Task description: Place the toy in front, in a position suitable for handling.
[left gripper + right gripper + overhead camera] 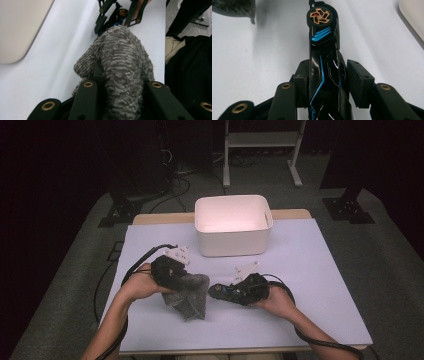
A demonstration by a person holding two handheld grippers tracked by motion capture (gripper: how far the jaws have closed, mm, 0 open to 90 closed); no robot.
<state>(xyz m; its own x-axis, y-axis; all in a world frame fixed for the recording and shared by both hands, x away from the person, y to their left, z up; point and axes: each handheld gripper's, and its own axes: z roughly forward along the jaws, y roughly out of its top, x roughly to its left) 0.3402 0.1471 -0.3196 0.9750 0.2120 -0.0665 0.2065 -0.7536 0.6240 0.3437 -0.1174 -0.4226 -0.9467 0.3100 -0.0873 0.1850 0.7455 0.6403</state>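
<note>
Here, a grey fuzzy cloth [192, 295] is pinched between the jaws of the left gripper [176, 279], hanging at about five o'clock from that gripper and brushing the white tabletop [310, 270]. In the left gripper view the cloth [122, 62] is seen bunched thickly between both jaws, so the hold can be judged secure. Further right, a black toy car [225, 291] with blue stripes is clamped on edge by the right gripper [239, 290], its nose aimed toward nine o'clock, at the cloth. In the right gripper view the car [324, 67] is gripped across its body, a gold-spoked wheel [320, 17] turned up to the camera. A white bin [233, 225] stands at twelve o'clock, well apart from both. If a wipe is intended, the car should be kept steady while the cloth is drawn along its side; the wheel spokes could snag the fibres.
</note>
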